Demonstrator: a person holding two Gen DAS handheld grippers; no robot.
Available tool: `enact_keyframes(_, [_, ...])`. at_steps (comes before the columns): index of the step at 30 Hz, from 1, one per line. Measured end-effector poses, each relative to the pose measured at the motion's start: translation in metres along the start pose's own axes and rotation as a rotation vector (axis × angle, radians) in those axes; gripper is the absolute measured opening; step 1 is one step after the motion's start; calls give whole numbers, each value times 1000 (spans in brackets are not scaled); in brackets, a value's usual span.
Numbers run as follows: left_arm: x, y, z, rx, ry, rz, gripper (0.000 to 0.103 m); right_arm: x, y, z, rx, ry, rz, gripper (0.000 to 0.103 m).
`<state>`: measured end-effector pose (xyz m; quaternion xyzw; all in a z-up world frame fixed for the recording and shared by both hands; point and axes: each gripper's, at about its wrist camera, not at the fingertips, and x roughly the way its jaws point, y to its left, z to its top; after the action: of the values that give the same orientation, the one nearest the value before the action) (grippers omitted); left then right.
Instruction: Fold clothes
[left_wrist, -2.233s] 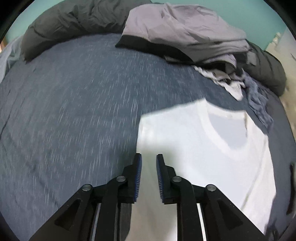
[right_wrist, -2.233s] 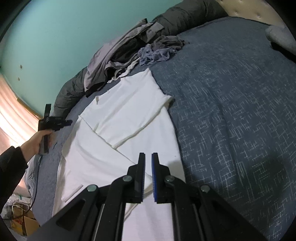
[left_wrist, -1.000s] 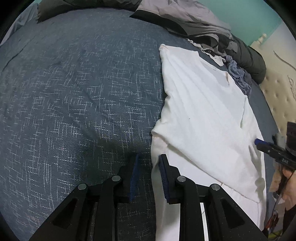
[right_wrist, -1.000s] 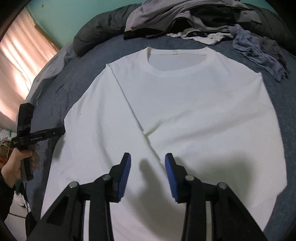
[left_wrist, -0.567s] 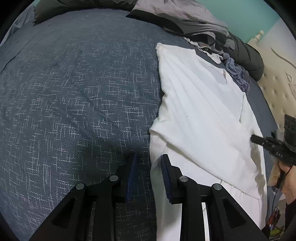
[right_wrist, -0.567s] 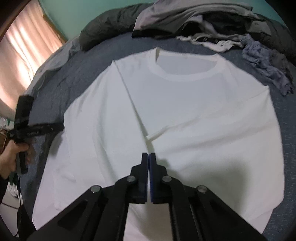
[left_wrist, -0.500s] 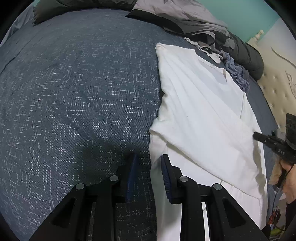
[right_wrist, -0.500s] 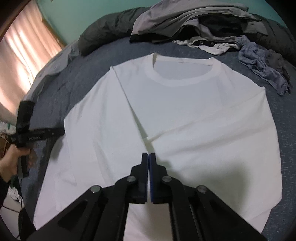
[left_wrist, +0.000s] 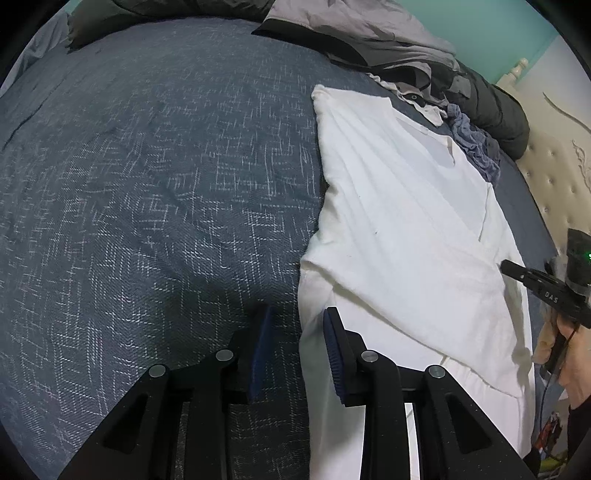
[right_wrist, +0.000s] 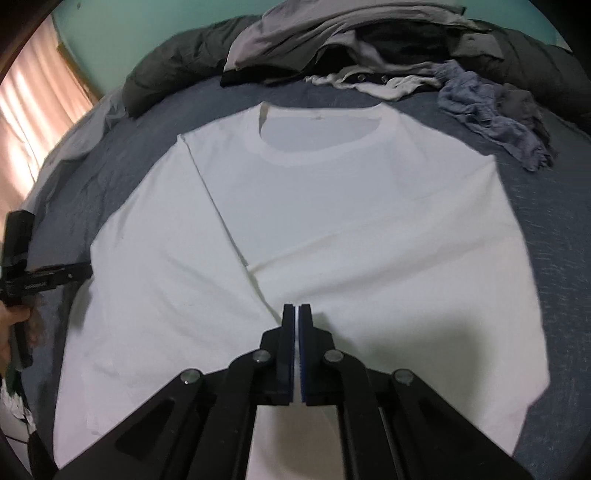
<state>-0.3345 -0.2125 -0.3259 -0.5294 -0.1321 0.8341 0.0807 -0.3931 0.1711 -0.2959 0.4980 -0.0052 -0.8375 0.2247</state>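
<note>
A white T-shirt (right_wrist: 369, 221) lies flat on the bed, collar away from me, with its left side folded in along a diagonal crease. My right gripper (right_wrist: 296, 314) is shut where that crease ends, mid-shirt, and a sliver of white cloth shows between its pads. The same gripper (left_wrist: 517, 271) appears at the shirt's far side in the left wrist view. My left gripper (left_wrist: 297, 332) is open and low over the bed. It straddles the left edge of the T-shirt (left_wrist: 399, 240), one finger over the blanket and one over the cloth.
The dark blue bedspread (left_wrist: 147, 203) runs wide to the left. At the head of the bed sits a heap of grey clothes (right_wrist: 351, 37) and a crumpled blue-grey garment (right_wrist: 491, 114). A tufted headboard (left_wrist: 554, 177) stands at the right.
The right gripper went from open above the shirt to shut at the crease end, then drew back slightly. The left gripper settled beside the shirt's left edge and stayed open.
</note>
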Motion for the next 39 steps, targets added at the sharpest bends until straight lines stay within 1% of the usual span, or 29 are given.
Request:
enact_keyframes(2, [-1, -2, 0, 13, -7, 14, 32, -17, -2, -9, -7, -25, 21, 2])
enact_keyframes(4, [-1, -4, 0, 30, -14, 29, 32, -30, -5, -22, -4, -33, 24, 2])
enact_keyframes(7, [-3, -7, 0, 45, -29, 45, 32, -45, -13, -43, 43, -44, 46, 2])
enact_keyframes(10, [-8, -6, 1, 24, -60, 36, 32, -60, -22, -68, 84, -59, 55, 2])
enact_keyframes(13, [-2, -7, 2, 46, -52, 73, 32, -68, -29, -83, 104, -65, 60, 2])
enact_keyframes(17, [2, -6, 7, 33, -63, 72, 32, -77, -39, -98, 178, -51, 109, 2])
enact_keyframes(19, [4, -7, 8, 44, -68, 77, 32, -80, -41, -101, 193, -39, 127, 3])
enact_keyframes(21, [6, -9, 9, 59, -68, 85, 31, -81, -42, -105, 184, -24, 127, 4])
enact_keyframes(22, [6, -9, 10, 58, -70, 86, 24, -82, -43, -106, 179, -21, 122, 6])
enact_keyframes(23, [6, -8, 10, 53, -73, 87, 11, -82, -44, -107, 176, -18, 119, 7])
enact_keyframes(25, [5, -7, 9, 42, -77, 87, 7, -82, -47, -110, 184, -17, 115, 9])
enact_keyframes(27, [4, -6, 9, 31, -82, 88, 6, -81, -48, -114, 181, -3, 93, 14])
enact_keyframes(29, [3, -5, 9, 21, -87, 89, 6, -78, -47, -117, 167, 17, 63, 25])
enact_keyframes(30, [3, -4, 9, 15, -89, 89, 6, -79, -47, -119, 156, 21, 54, 26])
enact_keyframes(32, [3, -3, 9, 7, -89, 88, 6, -80, -47, -121, 138, 32, 36, 33])
enact_keyframes(34, [-1, -2, 7, 1, -90, 87, 8, -81, -52, -124, 139, 45, 24, 34])
enact_keyframes(39, [-15, 2, -2, -5, -90, 90, 9, -78, -68, -132, 180, 74, 10, 35])
